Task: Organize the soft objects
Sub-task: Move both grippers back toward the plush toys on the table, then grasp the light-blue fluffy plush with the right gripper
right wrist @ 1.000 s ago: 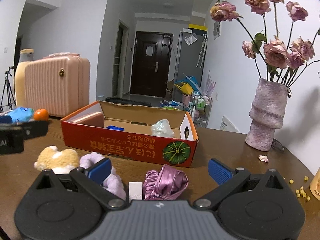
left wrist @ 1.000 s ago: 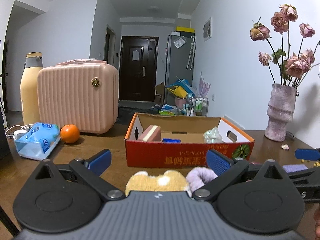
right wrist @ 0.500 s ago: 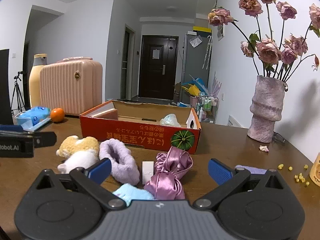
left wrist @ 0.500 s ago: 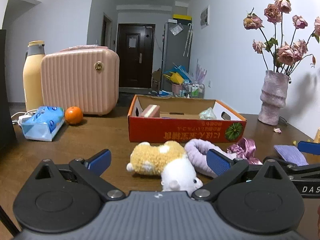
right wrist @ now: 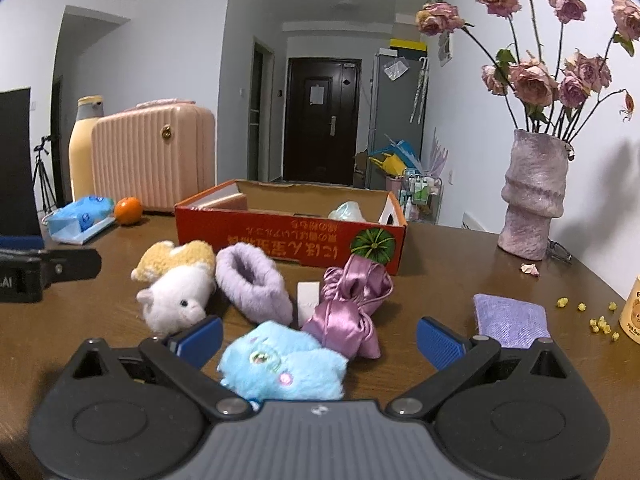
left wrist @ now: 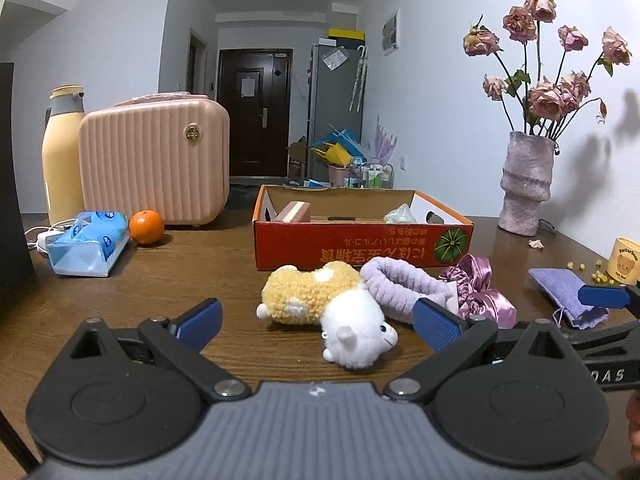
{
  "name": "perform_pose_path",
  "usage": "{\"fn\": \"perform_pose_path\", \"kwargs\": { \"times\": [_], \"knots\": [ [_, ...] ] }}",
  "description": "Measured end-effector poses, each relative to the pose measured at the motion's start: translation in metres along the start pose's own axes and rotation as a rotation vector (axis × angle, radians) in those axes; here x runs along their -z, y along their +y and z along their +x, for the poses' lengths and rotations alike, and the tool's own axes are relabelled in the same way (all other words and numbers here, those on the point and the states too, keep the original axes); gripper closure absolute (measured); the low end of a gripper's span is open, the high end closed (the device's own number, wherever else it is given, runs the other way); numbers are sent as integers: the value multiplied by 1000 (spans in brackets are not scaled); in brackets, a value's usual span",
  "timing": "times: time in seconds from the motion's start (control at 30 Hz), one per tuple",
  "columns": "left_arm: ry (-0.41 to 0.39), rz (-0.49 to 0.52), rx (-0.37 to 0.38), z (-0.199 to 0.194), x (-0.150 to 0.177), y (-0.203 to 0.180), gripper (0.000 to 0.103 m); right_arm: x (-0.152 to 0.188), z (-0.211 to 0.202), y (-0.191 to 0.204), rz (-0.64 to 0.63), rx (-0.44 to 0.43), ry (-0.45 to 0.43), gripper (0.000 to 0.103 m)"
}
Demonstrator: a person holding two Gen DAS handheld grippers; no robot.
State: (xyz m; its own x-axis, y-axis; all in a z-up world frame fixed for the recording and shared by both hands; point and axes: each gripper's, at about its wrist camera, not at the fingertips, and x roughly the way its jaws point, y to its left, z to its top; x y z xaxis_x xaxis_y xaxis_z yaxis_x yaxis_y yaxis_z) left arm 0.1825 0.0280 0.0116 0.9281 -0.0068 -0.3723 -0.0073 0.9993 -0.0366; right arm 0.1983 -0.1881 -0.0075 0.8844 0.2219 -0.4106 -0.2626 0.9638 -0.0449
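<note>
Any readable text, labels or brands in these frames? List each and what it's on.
"DAS": partial, on the right gripper's arm.
"AI": partial, on the left gripper's arm.
"Butter...", partly legible, above a bear picture: yellow cup.
Yellow characters, upside down: red cardboard box; not readable.
Print on the blue tissue pack: too blurred.

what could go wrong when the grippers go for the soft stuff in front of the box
The white plush lies against the yellow plush and purple headband, so a grab may drag two at once. The satin scrunchie looks slippery. The vase of dried roses stands near the right gripper.
</note>
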Motion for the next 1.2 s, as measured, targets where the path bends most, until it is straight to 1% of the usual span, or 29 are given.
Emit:
{"fn": "perform_pose_path", "kwargs": {
  "times": [0.23, 0.4, 0.53, 0.67, 0.77, 0.87, 0.93, 1.0, 1.2],
  "knots": [
    [20, 7, 18, 2, 3, 1, 0, 5, 7, 9, -35, 4, 38, 0],
    [32, -11, 24, 5, 3, 9, 0, 9, 21, 10, -30, 16, 100, 0],
    [48, -20, 9, 8, 3, 15, 0, 13, 35, 12, -29, 21, 160, 0],
    [58, -31, -8, 10, 3, 22, 0, 15, 46, 15, -30, 18, 194, 0],
    [60, -34, -20, 10, 3, 26, 0, 14, 53, 18, -27, 8, 211, 3],
    [61, -34, -22, 10, 3, 29, 0, 13, 62, 22, -25, -5, 236, 9],
    [60, -33, -18, 9, 3, 30, 0, 13, 67, 24, -23, -17, 251, 18],
    [60, -32, -15, 9, 3, 32, 0, 13, 72, 27, -21, -27, 264, 22],
    [57, -43, -8, 7, 2, 33, 0, 10, 77, 30, -10, -57, 257, 26]
  ]
}}
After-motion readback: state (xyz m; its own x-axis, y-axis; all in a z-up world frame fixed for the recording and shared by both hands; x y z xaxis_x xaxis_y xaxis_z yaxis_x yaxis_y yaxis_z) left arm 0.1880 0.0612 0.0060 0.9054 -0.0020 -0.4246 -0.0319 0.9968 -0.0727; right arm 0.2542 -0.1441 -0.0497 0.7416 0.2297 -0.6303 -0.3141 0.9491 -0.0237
